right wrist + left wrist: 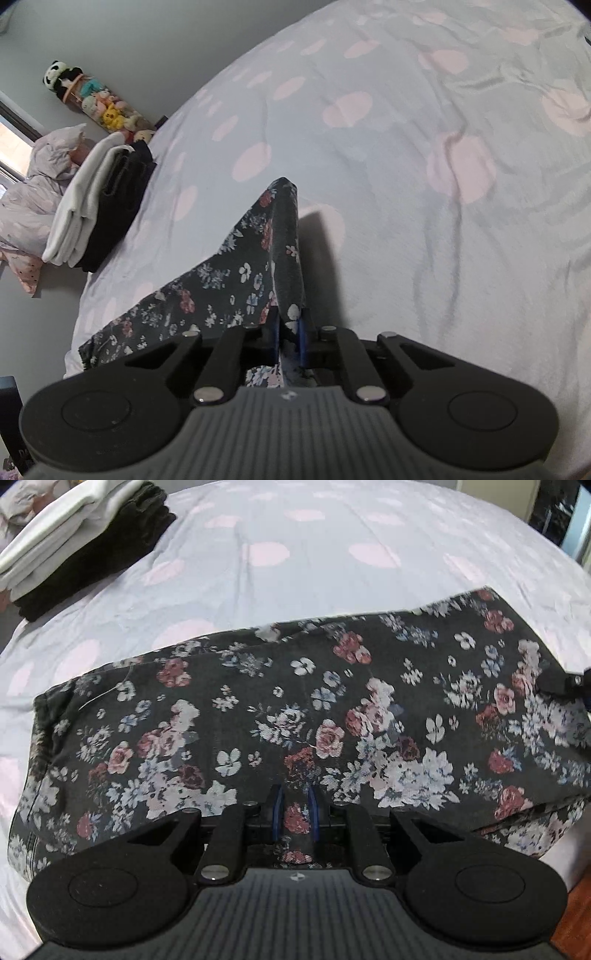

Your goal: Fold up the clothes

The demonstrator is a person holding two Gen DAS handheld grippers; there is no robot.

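A dark floral garment (295, 709) lies stretched across the near part of the bed, folded into a long band. My left gripper (295, 812) is shut on its near edge, with cloth pinched between the blue pads. In the right wrist view the same floral garment (229, 288) rises in a lifted corner, and my right gripper (290, 336) is shut on that corner. Part of the right gripper (565, 681) shows at the right edge of the left wrist view, at the garment's end.
A stack of folded clothes (74, 546), white on top of black, sits at the far left of the bed (332, 554); the same stack (99, 206) appears beside a pillow (40, 173). Plush toys (96, 99) stand against the wall. Polka-dot sheet lies beyond the garment.
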